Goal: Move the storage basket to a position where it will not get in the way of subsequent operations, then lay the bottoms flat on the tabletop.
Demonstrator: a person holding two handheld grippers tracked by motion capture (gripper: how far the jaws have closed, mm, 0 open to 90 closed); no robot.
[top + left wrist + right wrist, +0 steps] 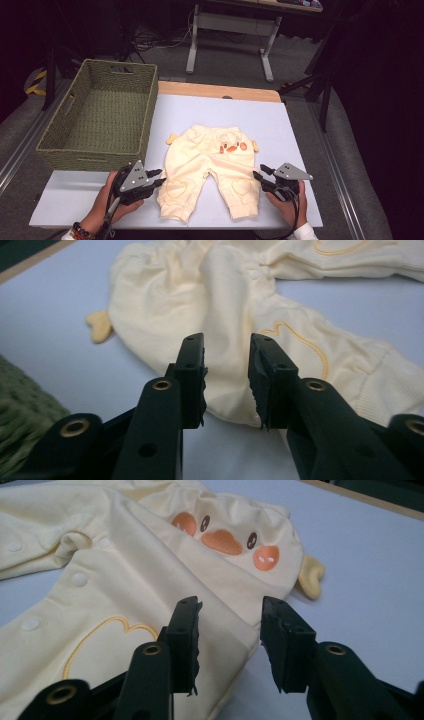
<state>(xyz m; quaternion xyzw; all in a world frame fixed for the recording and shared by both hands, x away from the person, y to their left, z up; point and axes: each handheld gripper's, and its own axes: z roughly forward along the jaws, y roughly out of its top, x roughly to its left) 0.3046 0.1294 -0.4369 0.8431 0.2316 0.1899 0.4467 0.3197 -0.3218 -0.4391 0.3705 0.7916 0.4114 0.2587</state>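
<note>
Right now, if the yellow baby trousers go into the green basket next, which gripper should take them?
Probably the left gripper: it sits open by the trousers on the green basket side. The right gripper is open on the far side.

**Equipment and Attire**

Left claw (pixel 158 178) and right claw (pixel 258 173): black jaws with brass-coloured rivets and ragged pad edges, topped by grey three-cornered plates bearing dark screws. Black cables trailing. Beaded bracelet (pixel 81 232) on left wrist; white cuff (pixel 305 232) on right.
</note>
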